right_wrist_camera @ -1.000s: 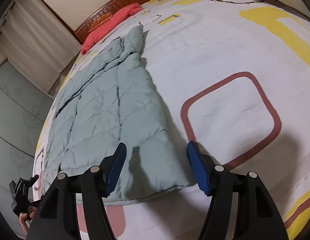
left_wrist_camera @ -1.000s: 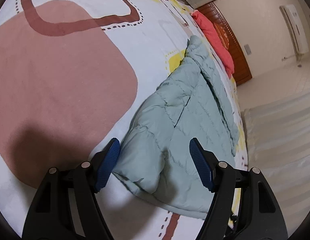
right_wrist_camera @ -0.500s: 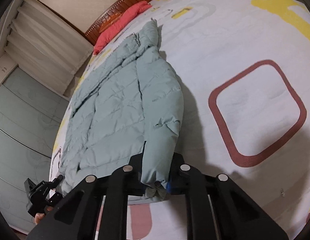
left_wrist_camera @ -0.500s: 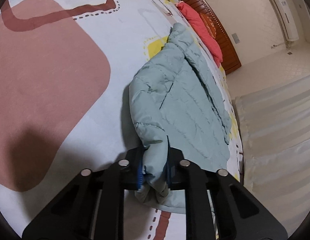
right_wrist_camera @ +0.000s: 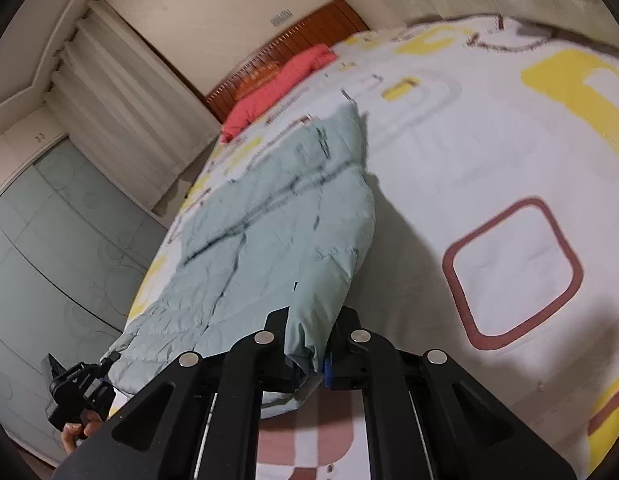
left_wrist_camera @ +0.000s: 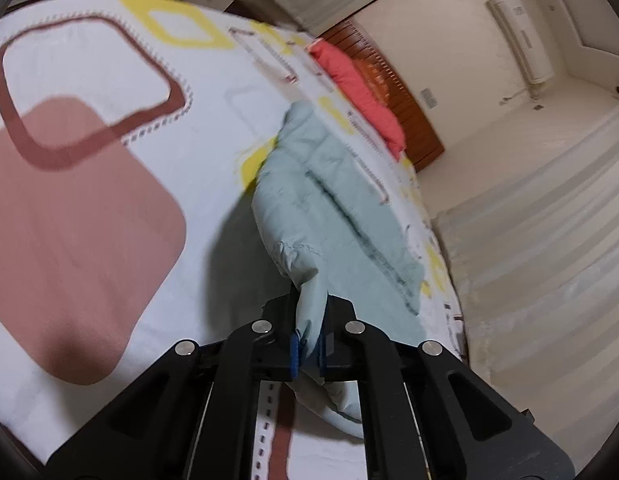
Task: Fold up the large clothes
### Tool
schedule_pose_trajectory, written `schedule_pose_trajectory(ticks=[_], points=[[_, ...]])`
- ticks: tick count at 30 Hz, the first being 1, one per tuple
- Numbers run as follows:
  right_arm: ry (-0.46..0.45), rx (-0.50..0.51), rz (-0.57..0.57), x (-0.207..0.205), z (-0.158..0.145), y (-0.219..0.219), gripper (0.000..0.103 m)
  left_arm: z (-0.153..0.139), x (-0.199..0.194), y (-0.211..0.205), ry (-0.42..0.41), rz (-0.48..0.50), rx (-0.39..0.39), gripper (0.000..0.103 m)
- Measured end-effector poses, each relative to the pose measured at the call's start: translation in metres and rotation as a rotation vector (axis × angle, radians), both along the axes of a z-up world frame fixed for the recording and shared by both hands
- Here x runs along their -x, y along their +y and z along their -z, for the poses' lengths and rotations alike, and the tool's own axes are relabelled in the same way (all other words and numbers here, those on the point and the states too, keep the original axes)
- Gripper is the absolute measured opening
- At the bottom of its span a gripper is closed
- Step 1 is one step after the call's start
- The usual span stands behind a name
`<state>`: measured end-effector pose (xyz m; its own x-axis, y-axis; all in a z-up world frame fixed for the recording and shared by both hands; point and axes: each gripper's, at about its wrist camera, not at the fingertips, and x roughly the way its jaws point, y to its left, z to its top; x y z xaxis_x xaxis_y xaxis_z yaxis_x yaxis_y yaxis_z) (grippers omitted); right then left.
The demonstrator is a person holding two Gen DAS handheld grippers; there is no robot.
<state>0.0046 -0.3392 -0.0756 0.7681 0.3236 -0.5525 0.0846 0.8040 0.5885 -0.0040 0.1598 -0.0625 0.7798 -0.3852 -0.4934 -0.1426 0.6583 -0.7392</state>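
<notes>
While you hold both hem corners, read the lines below before you carry the fold.

Left tool (left_wrist_camera: 308,350): you have it closed down on a pinch of the pale green jacket (left_wrist_camera: 329,200) at its near edge; the blue pads are almost together with cloth between them.

Right tool (right_wrist_camera: 309,364): closed the same way on a thicker bunch of the jacket (right_wrist_camera: 269,232) at the near edge; fabric fills the gap between the pads.

Where the jacket is: it lies on the patterned bed (left_wrist_camera: 89,208), near the side edge, with the near end raised off the cover by your two grips and the rest resting flat.

Long axis: it runs straight away from both tools toward the wooden headboard (right_wrist_camera: 293,56) and the red pillow (right_wrist_camera: 277,84). The far, narrow end stops short of the pillow.

Which way to go: my reading is that the fold runs along that axis, so you would carry the near end forward and over, toward the far end.

Nearer hand: neither; both grips sit at the same end, side by side across the width.

Side check: in the right wrist view your left tool (right_wrist_camera: 75,386) shows low at the bed's side edge.

Risk: I judge that uneven travel would skew the fold.
</notes>
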Motion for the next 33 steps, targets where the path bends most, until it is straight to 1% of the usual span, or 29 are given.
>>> schedule_pose_trajectory(ticks=[3, 6, 8, 11, 12, 14, 16, 18, 20, 24, 25, 29, 33], points=[[-0.04, -0.015, -0.004, 0.011, -0.018, -0.001, 0.007, -0.019, 0.011, 0.005, -0.042, -0.003, 0.017, 0.005], [-0.079, -0.038, -0.003, 0.021, -0.034, -0.005, 0.007, -0.038, 0.02, 0.008, -0.088, -0.012, 0.005, 0.005], [-0.096, -0.04, -0.004, 0.018, -0.043, -0.006, 0.007, -0.044, 0.017, 0.01, -0.099, -0.01, 0.003, 0.005], [-0.111, -0.032, -0.003, -0.005, -0.048, -0.007, 0.007, -0.048, -0.007, 0.009, -0.108, -0.002, -0.015, 0.005], [-0.112, -0.033, -0.003, -0.017, -0.048, -0.007, 0.007, -0.049, -0.023, 0.008, -0.109, 0.002, -0.014, 0.005], [-0.121, -0.035, -0.004, -0.035, -0.05, -0.008, 0.007, -0.049, -0.041, 0.009, -0.108, 0.001, -0.023, 0.005], [-0.122, -0.042, 0.001, -0.065, -0.05, -0.009, 0.007, -0.049, -0.07, 0.009, -0.103, -0.001, -0.025, 0.005], [-0.125, -0.044, 0.003, -0.09, -0.051, -0.01, 0.007, -0.05, -0.1, 0.007, -0.098, -0.007, -0.05, 0.005], [-0.118, -0.036, 0.007, -0.128, -0.049, -0.011, 0.007, -0.048, -0.124, 0.005, -0.089, -0.009, -0.066, 0.005], [-0.078, -0.044, 0.01, -0.19, -0.035, -0.011, 0.007, -0.035, -0.19, 0.001, -0.04, -0.027, -0.088, 0.005], [-0.061, -0.048, 0.014, -0.212, -0.029, -0.01, 0.007, -0.031, -0.204, 0.0, -0.03, -0.028, -0.093, 0.005], [-0.011, -0.045, 0.031, -0.27, -0.008, -0.011, 0.007, -0.013, -0.268, -0.008, 0.011, -0.034, -0.139, 0.005], [0.036, -0.032, 0.039, -0.317, 0.012, -0.01, 0.007, 0.004, -0.312, -0.013, 0.044, -0.033, -0.182, 0.004]])
